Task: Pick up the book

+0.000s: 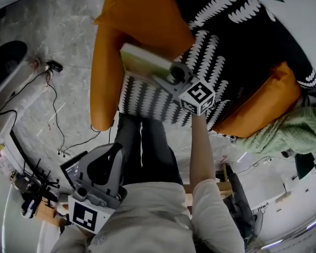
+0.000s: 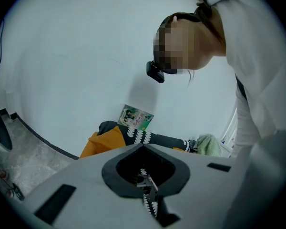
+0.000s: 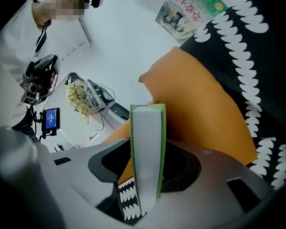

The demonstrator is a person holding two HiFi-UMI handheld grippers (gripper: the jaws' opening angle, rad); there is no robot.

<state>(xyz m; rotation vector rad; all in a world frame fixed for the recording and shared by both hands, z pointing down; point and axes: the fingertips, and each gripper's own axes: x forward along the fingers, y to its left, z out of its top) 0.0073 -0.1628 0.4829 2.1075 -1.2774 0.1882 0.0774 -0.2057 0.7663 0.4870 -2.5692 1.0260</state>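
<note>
A book with a green cover and white page edges (image 1: 142,62) is off the black-and-white patterned sofa (image 1: 242,51), in front of an orange cushion (image 1: 142,15). My right gripper (image 1: 166,77) is shut on it. In the right gripper view the book (image 3: 145,142) stands on edge between the jaws of the right gripper (image 3: 145,175), page edge towards the camera. My left gripper (image 1: 109,157) hangs low at the left beside the person's legs. In its own view the left gripper (image 2: 150,194) shows only a narrow slit, with nothing held.
A second green-covered book (image 3: 190,8) leans on the wall behind the sofa. Another orange cushion (image 1: 263,104) and a green blanket (image 1: 289,128) lie at the sofa's right end. Cables (image 1: 55,109) run over the marble floor at the left.
</note>
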